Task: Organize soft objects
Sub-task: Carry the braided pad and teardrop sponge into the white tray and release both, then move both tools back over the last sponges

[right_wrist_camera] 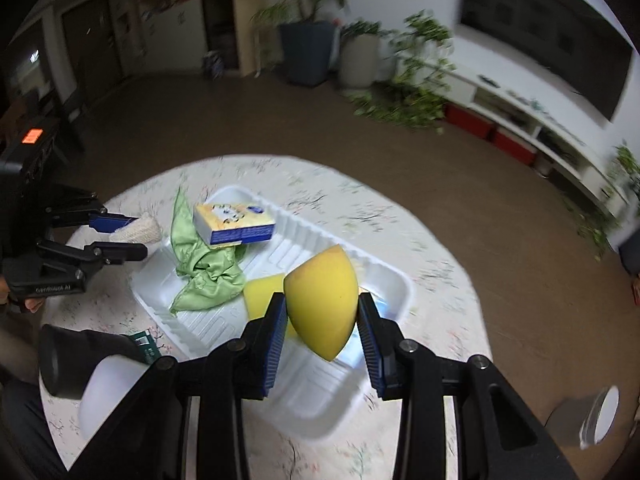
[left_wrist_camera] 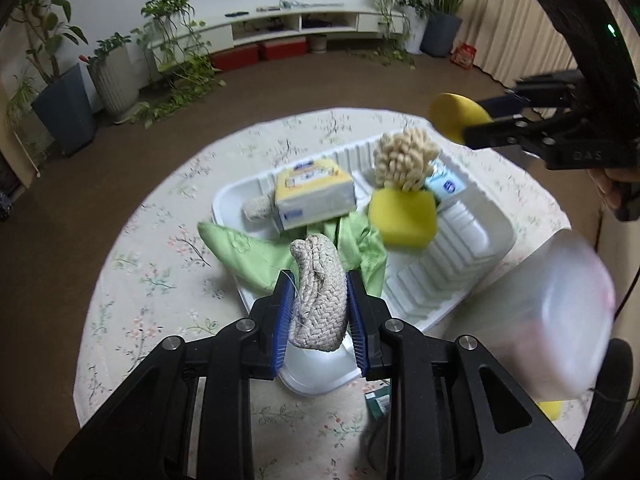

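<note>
The left gripper (left_wrist_camera: 320, 300) has its jaws clamped on a folded woven rope mat (left_wrist_camera: 318, 304), held above the near end of the white foam tray (left_wrist_camera: 472, 240). The right gripper (right_wrist_camera: 322, 324) has its jaws pressed against the sides of a yellow rounded sponge (right_wrist_camera: 322, 304), lifted over the tray's middle.

In the tray lie a crumpled green cloth (left_wrist_camera: 256, 252), partly draped over the rim onto the desk (left_wrist_camera: 160, 280), a yellow tissue pack (left_wrist_camera: 314, 192) resting on the cloth, a second woven roll (left_wrist_camera: 258, 208) beside the pack, a yellow square sponge (left_wrist_camera: 402, 216), a cream chenille mitt (left_wrist_camera: 402, 160) behind it, and a light blue packet (left_wrist_camera: 446, 186) just beside the mitt.

A blurred translucent container (left_wrist_camera: 560, 320) stands on the desk's flowered cloth to the right of the tray.
</note>
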Demonstrator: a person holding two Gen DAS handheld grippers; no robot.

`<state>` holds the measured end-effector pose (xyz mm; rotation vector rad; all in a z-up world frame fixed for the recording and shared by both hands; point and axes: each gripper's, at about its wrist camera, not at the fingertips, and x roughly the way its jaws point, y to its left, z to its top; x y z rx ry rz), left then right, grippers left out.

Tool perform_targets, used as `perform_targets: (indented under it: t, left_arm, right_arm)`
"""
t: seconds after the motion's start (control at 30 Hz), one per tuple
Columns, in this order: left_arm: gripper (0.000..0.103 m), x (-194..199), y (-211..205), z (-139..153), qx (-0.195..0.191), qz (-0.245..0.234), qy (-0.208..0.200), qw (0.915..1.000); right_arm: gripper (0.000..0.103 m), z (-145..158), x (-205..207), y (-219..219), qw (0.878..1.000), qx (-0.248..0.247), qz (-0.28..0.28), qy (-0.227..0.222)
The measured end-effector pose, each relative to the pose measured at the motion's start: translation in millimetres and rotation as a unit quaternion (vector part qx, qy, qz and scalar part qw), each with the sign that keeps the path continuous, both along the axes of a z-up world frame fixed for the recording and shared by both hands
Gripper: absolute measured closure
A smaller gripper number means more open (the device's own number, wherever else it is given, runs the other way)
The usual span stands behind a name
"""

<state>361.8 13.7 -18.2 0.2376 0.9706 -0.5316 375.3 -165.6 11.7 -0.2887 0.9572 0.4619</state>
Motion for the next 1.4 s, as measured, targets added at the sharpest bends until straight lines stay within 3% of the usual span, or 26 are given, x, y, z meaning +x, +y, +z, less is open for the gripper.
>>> perform_targets:
  t: [0.27, 0.5, 0.63, 0.7, 0.8, 0.93, 1.0, 1.17, 1.33, 1.4]
  left_arm:
    - [0.079, 5.2, -3.9, -23.9, 0.005, -0.015, 0.018, 0.9997]
    - [0.078, 8.1, -7.1, -28.0, 0.004, -0.016, 0.018, 0.9997]
    - [0.05, 10.2, -5.7, -28.9, 0.0, -0.009, 0.017, 0.9998]
    - [0.048, 9.9, -5.1, -28.3, -0.006, -0.008, 0.017, 0.9998]
    - [0.04, 9.3, -5.2, -28.3, -0.006, -0.008, 0.014, 0.9998]
    - [0.032, 3.4, -2.5, -22.1, -0.018, -0.004, 0.008, 0.9998]
    - [0.025, -0.6, 2.0, -17.2, -0.026, 0.003, 0.002, 0.9996]
    - [0.025, -17.9, 24.4, 3.5, -0.046, 0.032, -0.024, 0.9981]
    - [0.019, -62.1, 55.7, 35.3, -0.081, 0.072, -0.076, 0.9912]
    - [0.014, -87.0, 59.8, 45.2, -0.082, 0.079, -0.099, 0.9886]
  right_arm:
    - [0.065, -37.3, 23.7, 44.0, 0.998, -0.025, 0.054, 0.027]
    - [0.064, -56.8, 34.8, 59.2, 0.996, -0.037, 0.065, 0.044]
    - [0.061, -62.4, 39.2, 58.1, 0.996, -0.039, 0.064, 0.049]
    - [0.052, -63.6, 42.0, 57.1, 0.996, -0.038, 0.058, 0.048]
    - [0.049, -62.7, 42.7, 53.5, 0.997, -0.033, 0.054, 0.047]
    - [0.046, -56.4, 39.3, 49.8, 0.998, -0.024, 0.051, 0.042]
    - [0.037, -46.7, 35.6, 44.3, 0.998, -0.01, 0.048, 0.035]
    - [0.034, -16.0, 17.8, 21.9, 0.999, 0.03, 0.029, 0.009]
    - [0.032, 15.7, -31.9, -19.2, 0.996, 0.091, 0.007, -0.025]
    - [0.025, 23.2, -70.9, -37.1, 0.993, 0.104, -0.004, -0.051]
